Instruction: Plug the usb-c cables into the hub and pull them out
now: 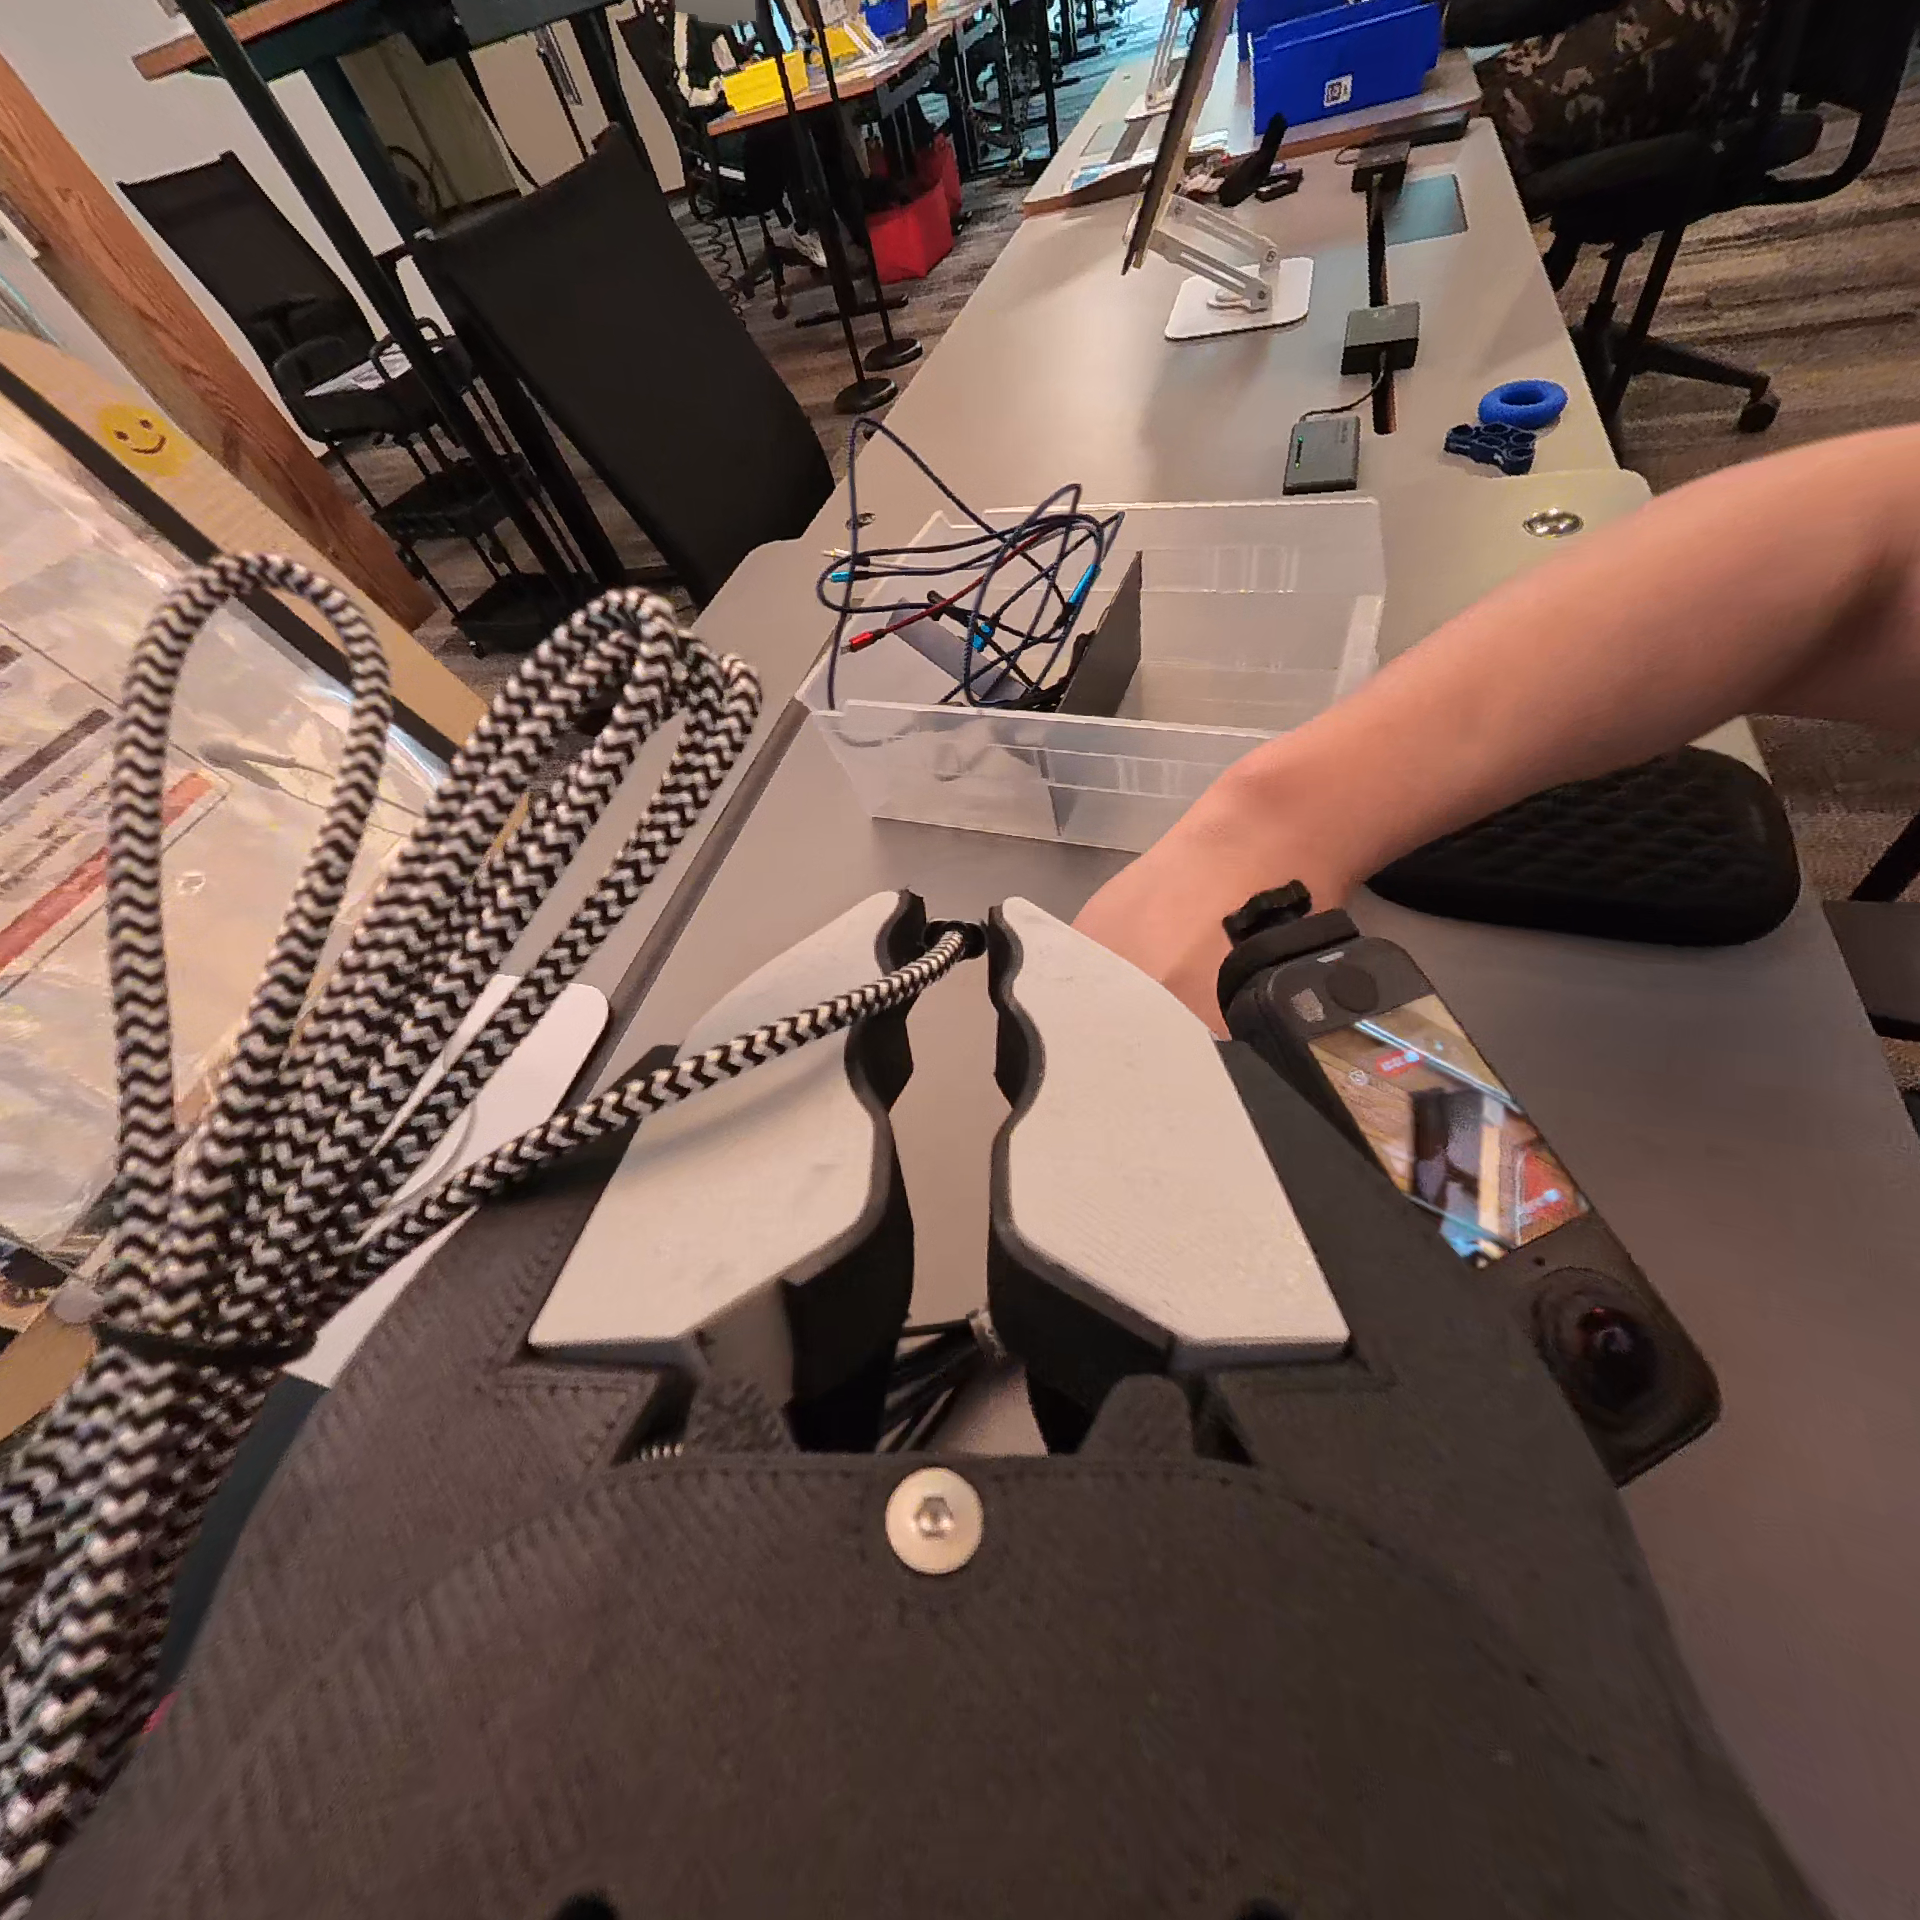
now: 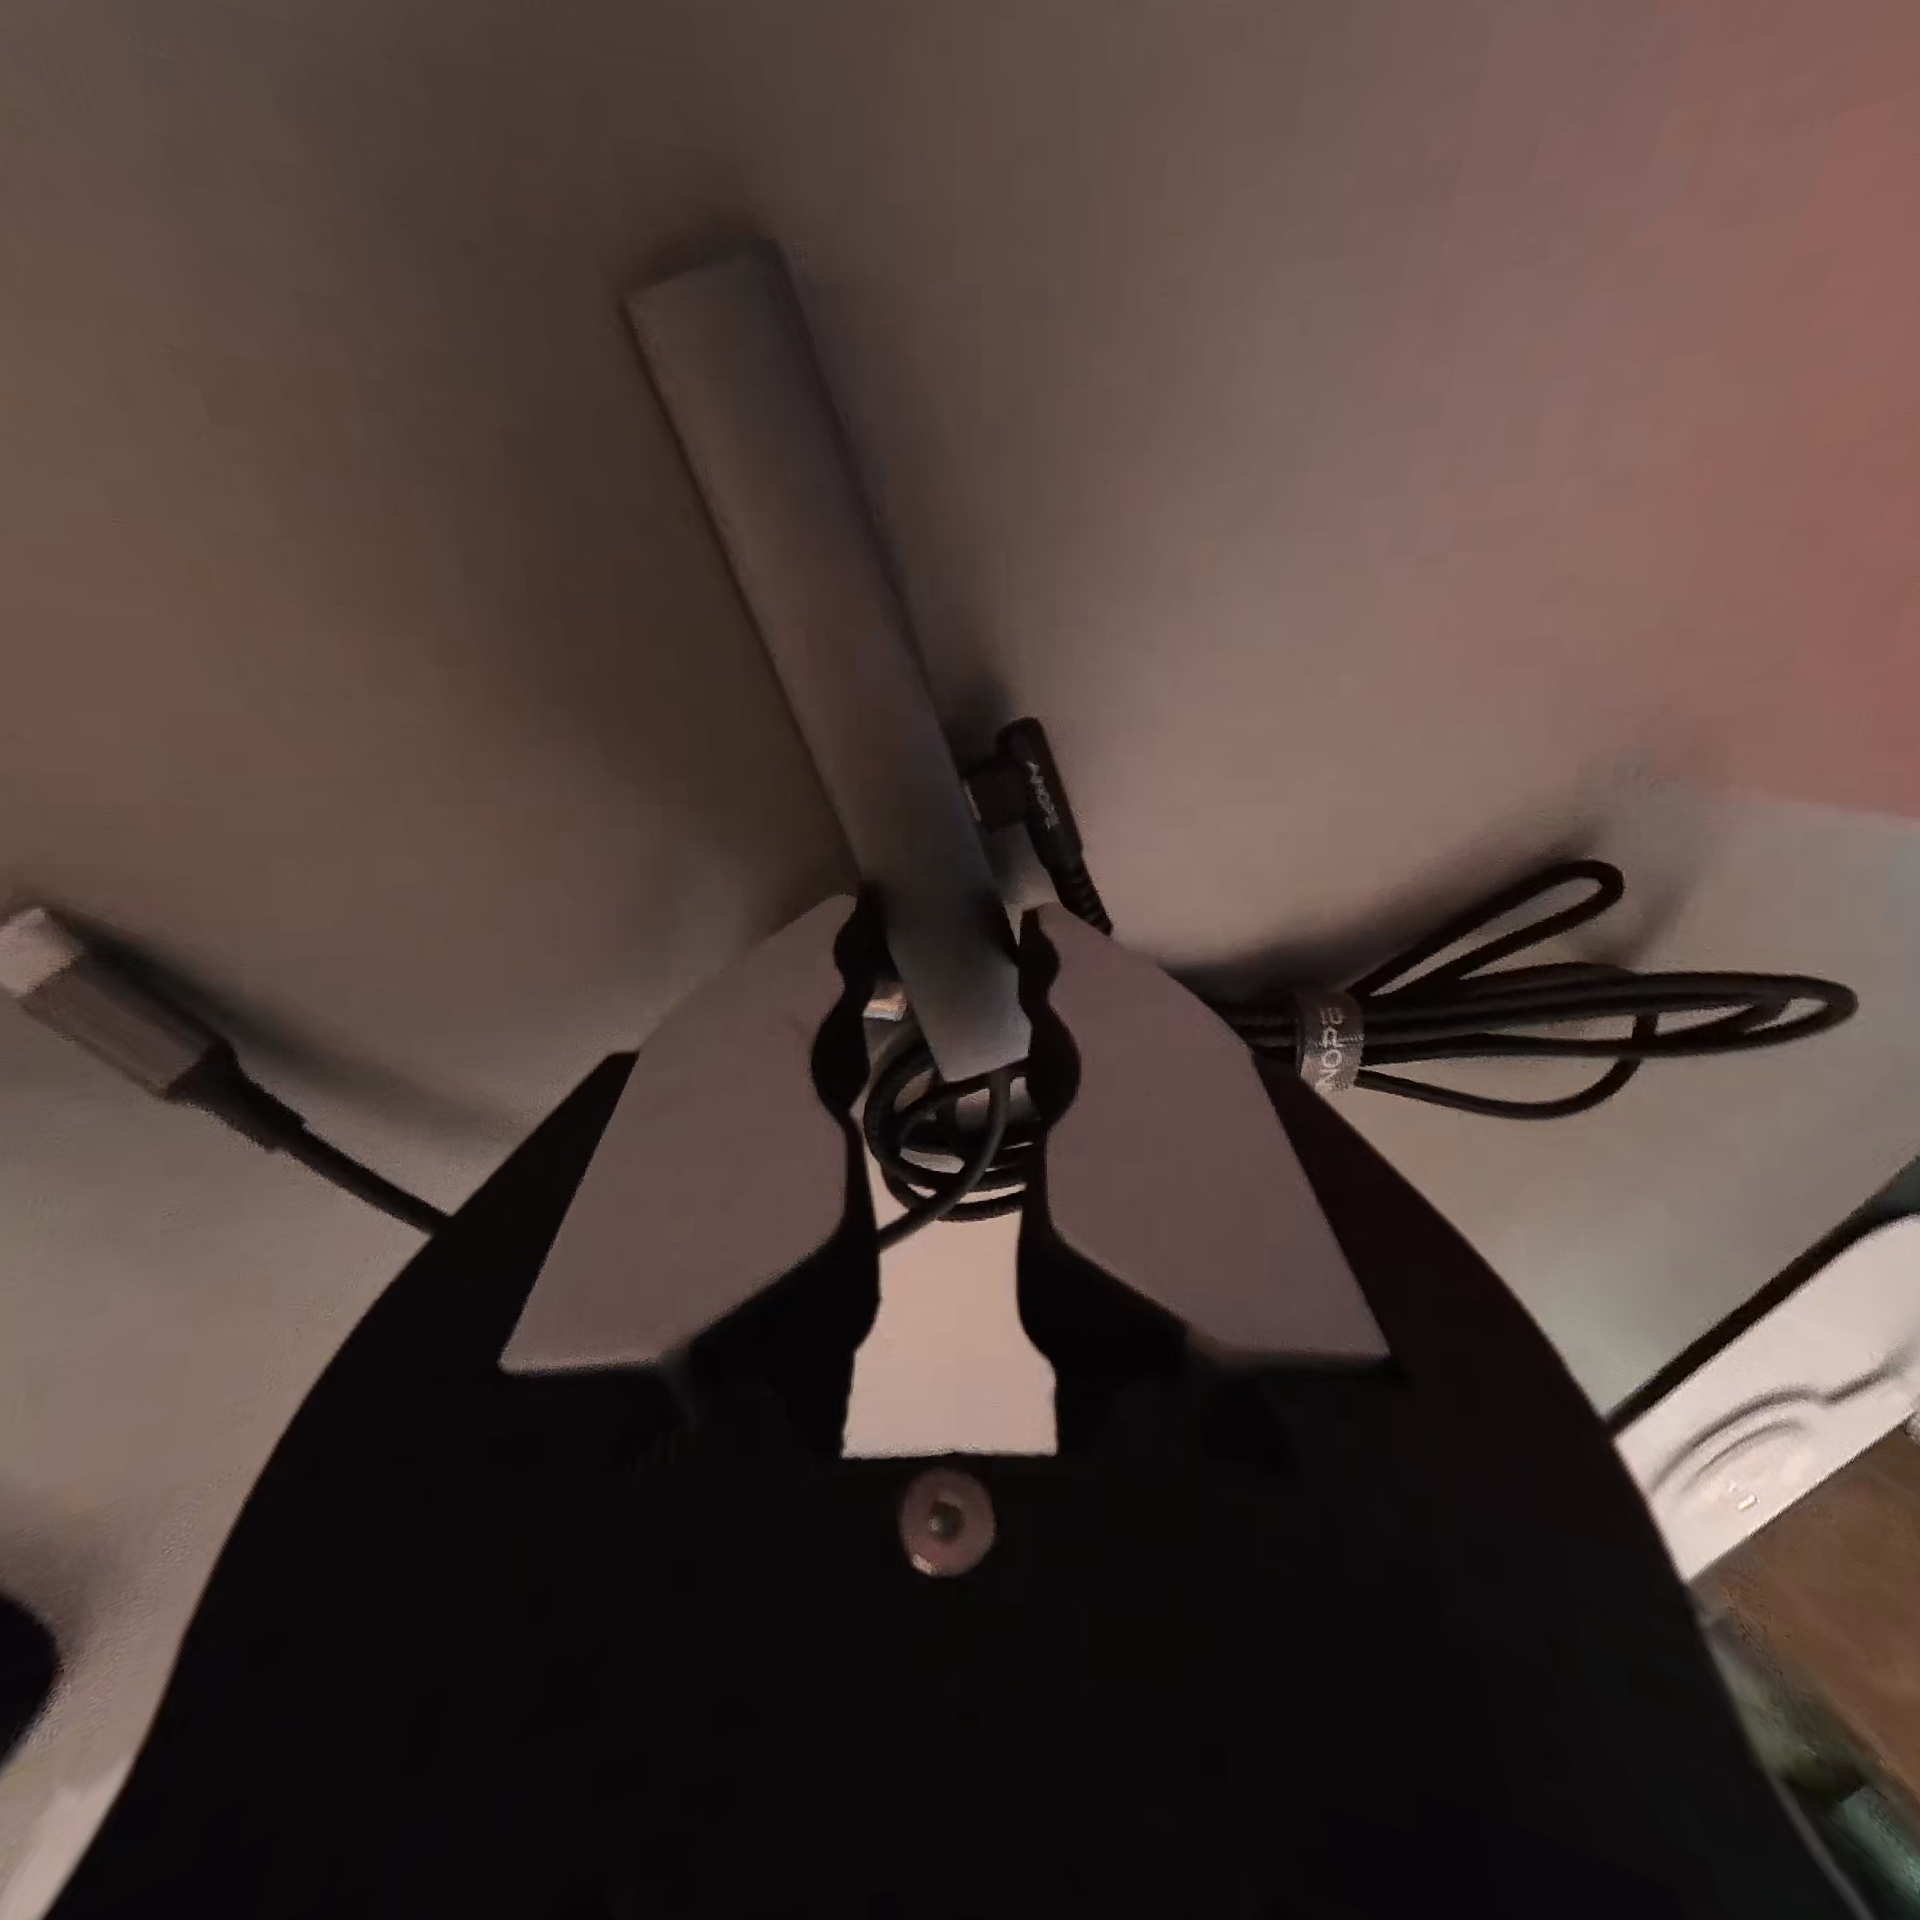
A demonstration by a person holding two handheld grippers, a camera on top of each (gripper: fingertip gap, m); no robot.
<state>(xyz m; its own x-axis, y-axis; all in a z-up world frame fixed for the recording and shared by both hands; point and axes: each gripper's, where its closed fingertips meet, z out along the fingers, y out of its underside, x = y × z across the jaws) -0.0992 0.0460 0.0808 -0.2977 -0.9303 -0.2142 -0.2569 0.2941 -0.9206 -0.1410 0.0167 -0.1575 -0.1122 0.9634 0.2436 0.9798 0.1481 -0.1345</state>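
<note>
Left gripper (image 1: 954,935) fingers pinch zigzag cable (image 1: 790,1029) end, lifted clear for plugging; right gripper (image 2: 940,925) fingers clamp hub (image 2: 831,665), steadying it on bench (image 2: 312,520).

Grey tabletop (image 1: 1039,343) carries a clear plastic bin (image 1: 1101,769) of cables, monitor stand (image 1: 1242,296), black boxes; grey hub (image 2: 821,665), bundled black cable (image 2: 1507,1023) lie near.

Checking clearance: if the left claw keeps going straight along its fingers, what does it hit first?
Most likely the clear plastic bin of tangled cables, straight ahead on the grey table. The left claw, shut on the zigzag braided cable, has bare tabletop before it. Depth is uncertain.
</note>
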